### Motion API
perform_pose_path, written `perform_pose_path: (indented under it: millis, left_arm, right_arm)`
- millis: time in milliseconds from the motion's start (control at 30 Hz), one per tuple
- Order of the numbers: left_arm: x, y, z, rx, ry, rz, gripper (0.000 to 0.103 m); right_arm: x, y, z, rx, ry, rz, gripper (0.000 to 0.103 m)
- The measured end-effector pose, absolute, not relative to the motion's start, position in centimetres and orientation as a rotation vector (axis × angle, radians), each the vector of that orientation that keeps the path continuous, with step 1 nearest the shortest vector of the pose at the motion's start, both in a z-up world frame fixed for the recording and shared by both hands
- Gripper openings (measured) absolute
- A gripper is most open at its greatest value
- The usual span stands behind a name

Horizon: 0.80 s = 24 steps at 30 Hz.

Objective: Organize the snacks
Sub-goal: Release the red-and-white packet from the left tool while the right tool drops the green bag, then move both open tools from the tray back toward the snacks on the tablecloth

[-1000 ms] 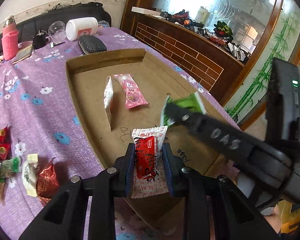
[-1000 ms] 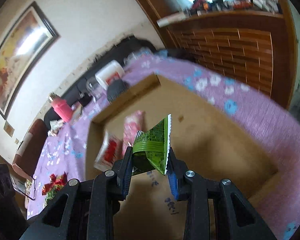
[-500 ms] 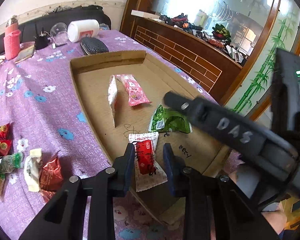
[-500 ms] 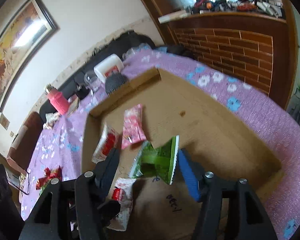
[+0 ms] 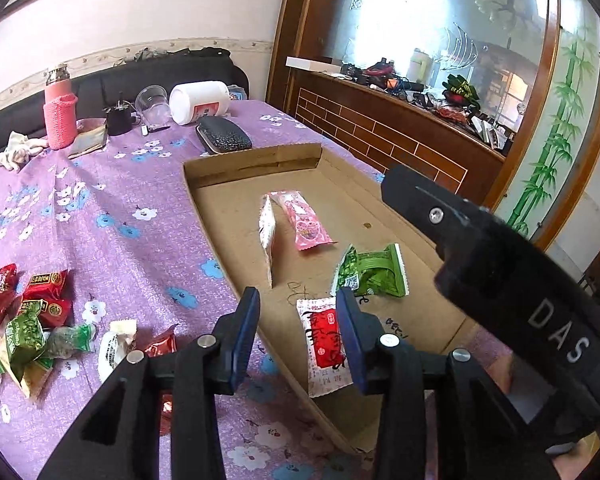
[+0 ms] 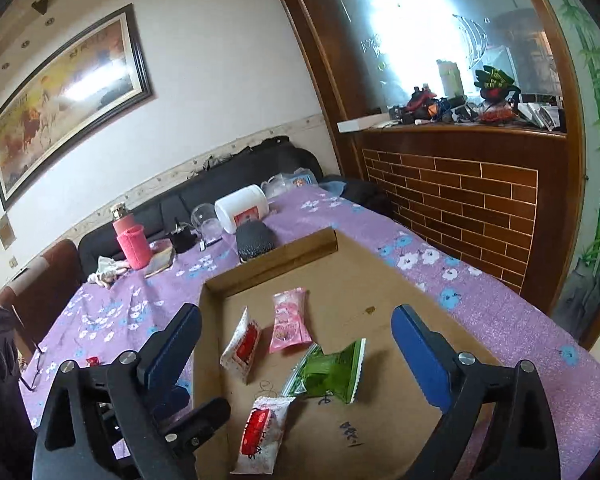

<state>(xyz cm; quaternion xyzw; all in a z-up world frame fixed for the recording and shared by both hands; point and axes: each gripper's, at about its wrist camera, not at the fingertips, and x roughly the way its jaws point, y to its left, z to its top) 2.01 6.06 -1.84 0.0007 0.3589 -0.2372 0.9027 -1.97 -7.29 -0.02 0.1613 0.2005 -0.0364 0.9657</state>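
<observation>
A shallow cardboard tray (image 5: 256, 164) (image 6: 276, 264) lies on the purple flowered tablecloth (image 5: 112, 208). My left gripper (image 5: 298, 332) hovers over its near corner with its jaws opening. A white-and-red snack packet (image 5: 324, 344) (image 6: 262, 434) lies flat on the tray floor below them, free of the left pad. My right gripper (image 6: 298, 340) is above the tray, its jaws opening wide with nothing between them. The green packet (image 5: 372, 274) (image 6: 328, 372) lies under it on the cardboard. A pink packet (image 5: 304, 224) (image 6: 290, 320) and a second white-and-red packet (image 5: 268, 240) (image 6: 242, 344) lie farther in.
A heap of loose red, green and white snacks (image 5: 32, 320) lies on the cloth left of the tray. Behind the tray are a black case (image 5: 224, 140), a white jar (image 5: 200, 102), a clear cup (image 5: 152, 100) and a pink bottle (image 5: 60, 116). A wooden counter (image 6: 460, 184) runs along the right.
The right gripper let go of the green packet, which dropped onto the tray, then spread wide and rose. The left gripper loosened on the white-and-red packet, now lying on the tray.
</observation>
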Motion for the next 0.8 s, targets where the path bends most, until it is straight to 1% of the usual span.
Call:
perform_pose_path:
  millis: [100,167,200,233,400,633,800]
  left_arm:
    - [2.1,6.2,-1.9,0.001,0.744,-0.484,0.038]
    - [2.1,6.2,-2.0,-0.002,0.746,-0.481,0.038]
    - [2.1,6.2,-2.0,-0.003,0.746,-0.482,0.038]
    - [2.1,6.3,-2.0,-0.003,0.746,-0.481,0.038]
    - [2.1,6.3,-2.1,0.002,0.744,-0.472,0.038]
    - [2.0,6.3,-2.1,0.011,0.742,-0.468,0.038]
    - [1.9,6.3,-1.9,0.009,0.738,-0.469,0.038]
  right_arm:
    - [-2.2,-7.5,-0.2,0.366,0.385,-0.053,0.096]
    - [-2.1,-7.8,-0.4,0.376,0.394,-0.073,0.089]
    - [-2.2,-8.0,-0.5,0.389,0.397,-0.08,0.081]
    - [-2.2,-8.4,-0.7,0.416,0.396,-0.087,0.08]
    - [-1.9,-10.2,-1.2,0.526,0.429,-0.077,0.077]
    - [-1.5,-8.8,-0.7,0.41,0.47,-0.117,0.077]
    - [-2.2,-8.6,-0.3,0.382,0.438,-0.129,0.077]
